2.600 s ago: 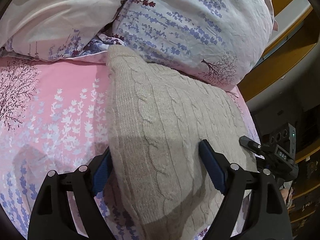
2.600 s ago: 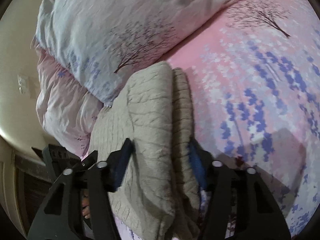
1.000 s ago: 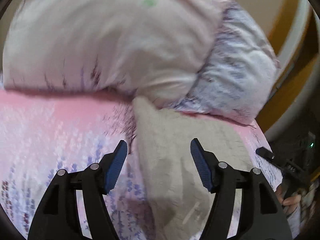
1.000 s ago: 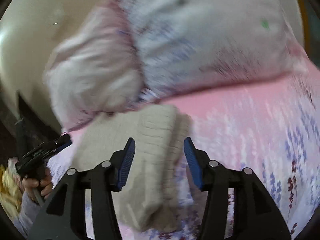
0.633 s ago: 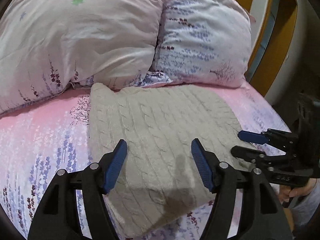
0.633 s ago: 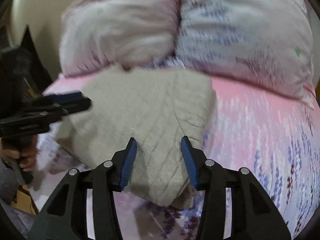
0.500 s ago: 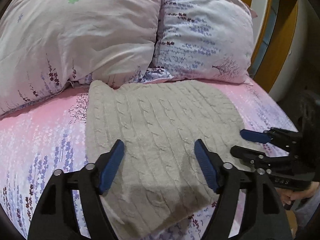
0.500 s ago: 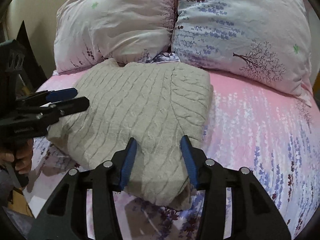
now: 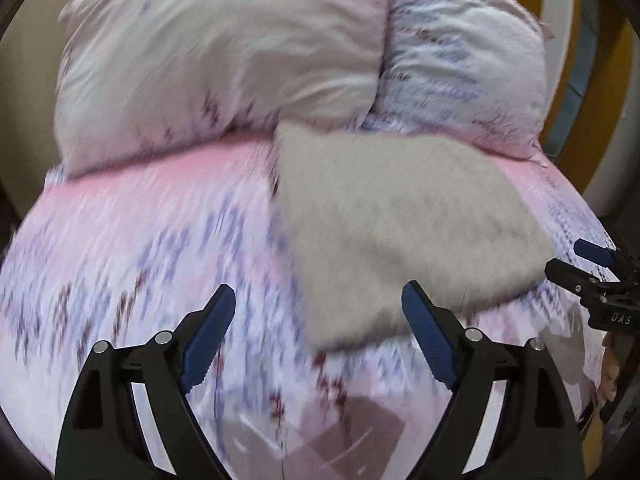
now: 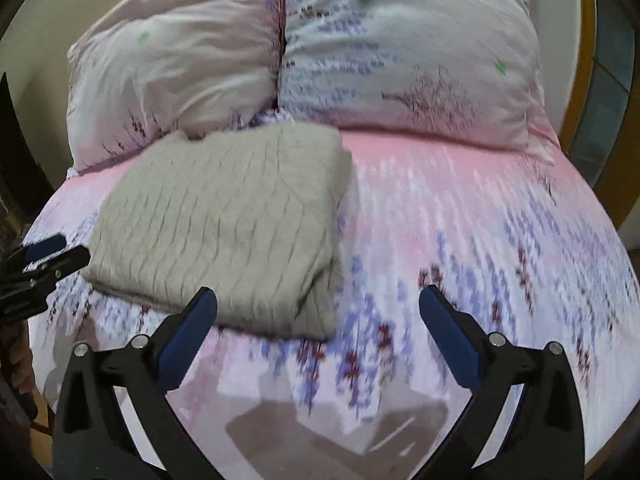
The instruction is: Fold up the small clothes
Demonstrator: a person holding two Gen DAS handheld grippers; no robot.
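Note:
A beige cable-knit sweater [image 9: 396, 236] lies folded into a thick rectangle on the pink floral bed, its far edge against the pillows. In the right wrist view the sweater [image 10: 224, 220] sits left of centre. My left gripper [image 9: 318, 312] is open and empty, held back above the sheet near the sweater's near left corner. My right gripper [image 10: 318, 312] is open and empty, held above the sheet by the sweater's near right corner. Each gripper shows at the edge of the other's view: the right one [image 9: 592, 264] and the left one [image 10: 44, 256]. Both views are motion-blurred.
Two floral pillows [image 9: 224, 56] [image 9: 464, 60] lean at the head of the bed, also seen from the right wrist [image 10: 408, 48]. The pink sheet [image 10: 480, 220] stretches to the right of the sweater. A wooden frame [image 9: 608, 92] stands at the far right.
Both grippers have pulled back from the sweater and opened wider. The folded sweater stays flat on the bed. The left view has swung left, the right view right.

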